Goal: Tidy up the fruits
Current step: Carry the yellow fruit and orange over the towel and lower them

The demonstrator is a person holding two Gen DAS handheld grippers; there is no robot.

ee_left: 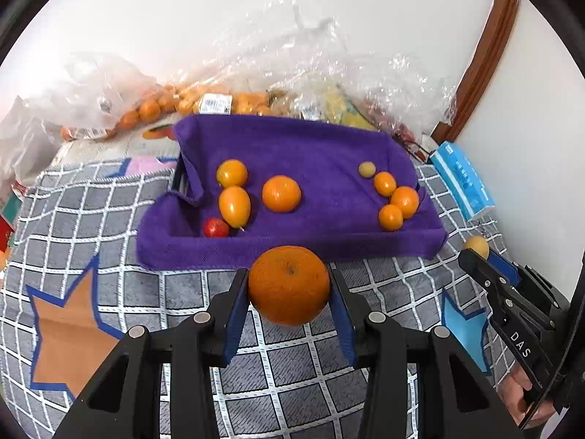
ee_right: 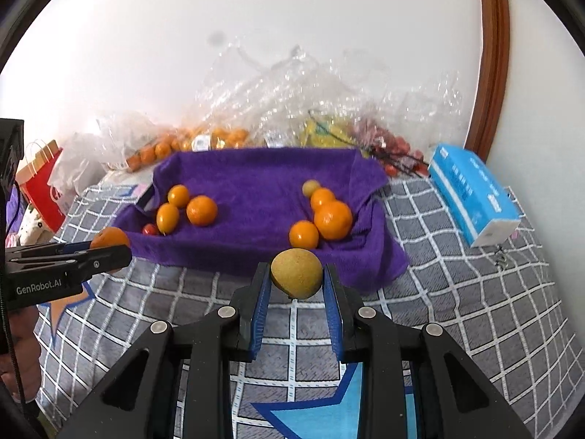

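Gripping a large orange between the blue pads of the left hand-held gripper, lifted just in front of the near edge of the purple towel-lined tray. Pinching a small yellow-brown fruit in the right hand-held gripper, likewise hovering before the tray's near edge, toward its right end. Lying inside the tray in two clusters: on the left, two oval orange fruits, a round orange and a small red fruit; on the right, three small oranges touching one another and a pale yellowish fruit just behind them. Covering the surface beneath, a grey checked cloth with star patches. Lying beside the tray's right end, a blue tissue pack. Piling up against the wall behind the tray, clear plastic bags of fruit.
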